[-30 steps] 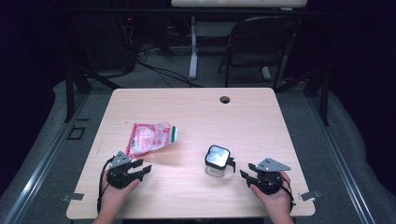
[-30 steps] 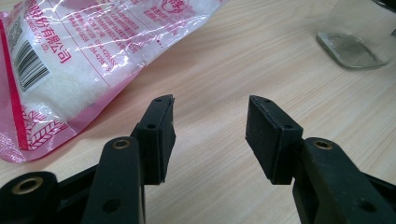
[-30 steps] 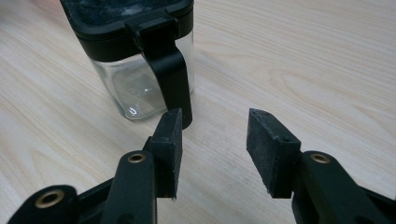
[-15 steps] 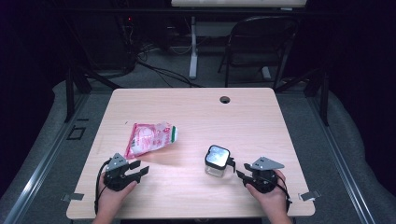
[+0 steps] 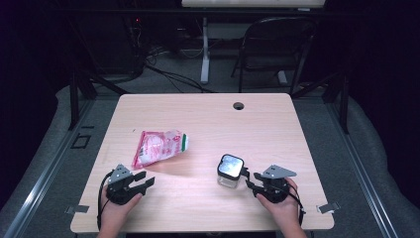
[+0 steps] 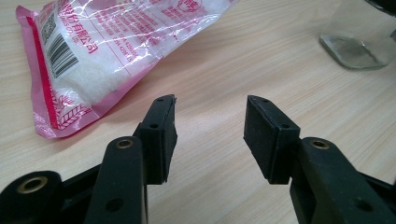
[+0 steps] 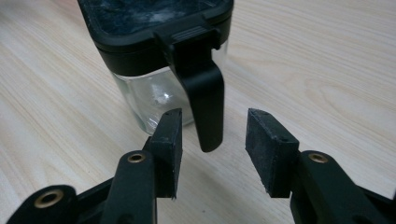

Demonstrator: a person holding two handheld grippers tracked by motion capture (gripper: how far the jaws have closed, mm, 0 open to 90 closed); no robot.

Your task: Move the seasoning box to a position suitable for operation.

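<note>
Right gripper [image 7: 212,133] has its jaws apart around the jar [image 7: 156,60] latch, not pinching yet, so I'd nudge in and squeeze it square. Left gripper [image 6: 210,126], also apart and just narrowing on nothing, sits near the pouch [image 6: 112,51].

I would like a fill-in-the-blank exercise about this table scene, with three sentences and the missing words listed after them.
1. The pink bag lies nearest the ____ hand-held gripper.
2. The glass jar has a lid of ____ colour.
3. The jaws of the right hand-held gripper stand ____, with the jar's black latch between them but not touched.

Missing words: left; black; open
</note>
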